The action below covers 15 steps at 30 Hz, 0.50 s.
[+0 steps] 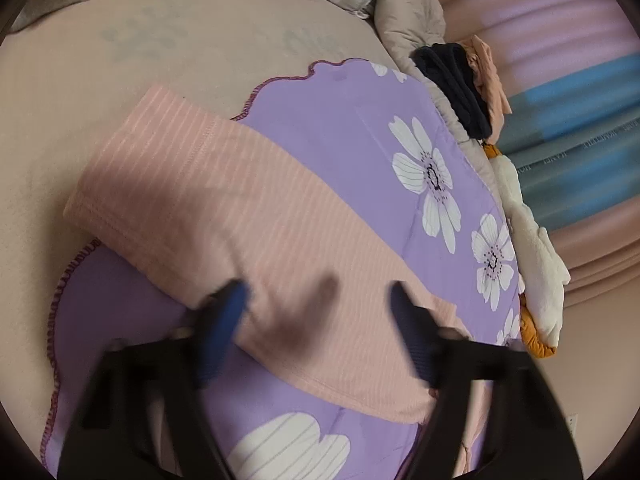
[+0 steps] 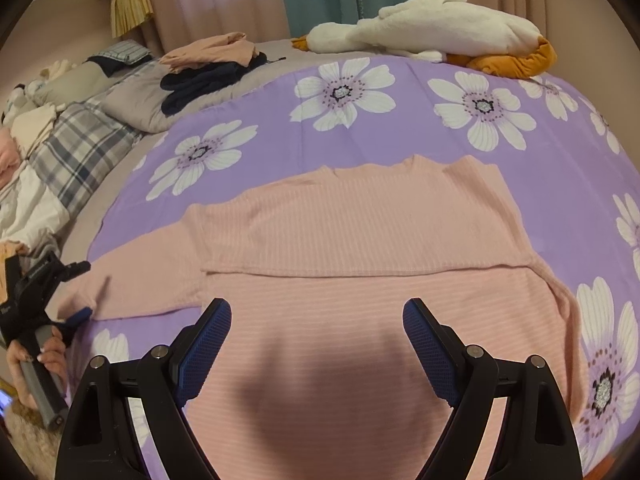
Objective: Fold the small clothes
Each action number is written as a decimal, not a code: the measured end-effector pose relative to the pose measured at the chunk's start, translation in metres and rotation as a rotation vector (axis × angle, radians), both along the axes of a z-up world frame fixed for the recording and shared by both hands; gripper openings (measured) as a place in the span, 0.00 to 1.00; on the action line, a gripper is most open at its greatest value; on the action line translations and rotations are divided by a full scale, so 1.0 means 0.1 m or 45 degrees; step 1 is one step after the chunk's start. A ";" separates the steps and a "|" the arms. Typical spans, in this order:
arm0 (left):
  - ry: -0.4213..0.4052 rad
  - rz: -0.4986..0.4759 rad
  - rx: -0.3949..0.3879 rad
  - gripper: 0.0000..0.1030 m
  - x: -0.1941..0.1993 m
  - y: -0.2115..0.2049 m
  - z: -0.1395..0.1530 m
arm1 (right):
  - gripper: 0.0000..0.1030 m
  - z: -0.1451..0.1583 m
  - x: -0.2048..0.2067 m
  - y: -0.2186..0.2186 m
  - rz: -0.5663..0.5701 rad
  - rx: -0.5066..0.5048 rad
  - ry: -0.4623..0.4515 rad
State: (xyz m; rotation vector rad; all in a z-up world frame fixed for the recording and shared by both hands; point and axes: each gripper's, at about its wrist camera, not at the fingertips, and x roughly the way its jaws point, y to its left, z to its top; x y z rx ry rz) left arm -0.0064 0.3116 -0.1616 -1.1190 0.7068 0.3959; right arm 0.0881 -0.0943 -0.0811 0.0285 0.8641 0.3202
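A pink ribbed sweater (image 2: 360,232) lies flat on a purple flowered blanket (image 2: 280,120), with a fold edge running across its body. Its left sleeve (image 1: 224,208) stretches out to the side. My left gripper (image 1: 316,308) sits low over the cuff end of that sleeve, which lies between its blurred blue pads; the pads stand apart and show no pinch. The right wrist view shows the same gripper (image 2: 76,312) at the sleeve's end, held by a person's hand (image 2: 40,356). My right gripper (image 2: 316,320) hovers open over the sweater's near part, holding nothing.
A white and orange plush toy (image 2: 432,36) lies at the blanket's far edge. A pile of navy and peach clothes (image 2: 212,68) rests on a grey quilt beside it. Plaid bedding (image 2: 80,152) fills the left. Curtains hang behind the bed.
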 end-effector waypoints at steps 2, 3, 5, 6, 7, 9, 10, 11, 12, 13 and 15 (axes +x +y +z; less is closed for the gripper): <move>-0.008 0.017 -0.007 0.49 0.00 0.02 -0.04 | 0.85 0.00 0.01 0.00 0.000 -0.001 0.011; -0.009 0.028 -0.001 0.39 -0.01 0.03 -0.04 | 0.85 0.00 0.01 0.00 -0.003 -0.003 0.019; -0.010 0.048 0.009 0.18 -0.01 0.04 -0.06 | 0.85 0.03 0.02 0.00 0.005 -0.004 0.034; -0.022 0.054 -0.001 0.05 -0.01 0.05 -0.08 | 0.85 0.05 0.01 0.00 0.013 -0.008 0.037; -0.024 0.056 -0.023 0.05 -0.01 0.07 -0.12 | 0.85 0.07 0.01 0.00 0.024 -0.015 0.038; -0.039 0.066 -0.019 0.04 -0.01 0.06 -0.11 | 0.85 0.14 0.01 -0.01 0.030 -0.029 0.039; -0.041 0.060 0.010 0.03 -0.01 0.05 -0.07 | 0.85 0.17 0.02 -0.02 0.034 -0.034 0.036; -0.045 0.051 0.034 0.02 -0.01 0.02 -0.02 | 0.85 0.20 0.02 -0.03 0.037 -0.039 0.031; -0.057 0.046 0.047 0.01 -0.01 0.00 0.02 | 0.85 0.25 0.02 -0.04 0.046 -0.041 0.020; -0.086 0.039 0.057 0.00 -0.01 -0.02 0.09 | 0.85 0.28 0.02 -0.05 0.053 -0.042 0.013; -0.126 0.026 0.051 0.00 0.01 -0.06 0.21 | 0.85 0.34 0.04 -0.07 0.060 -0.042 -0.001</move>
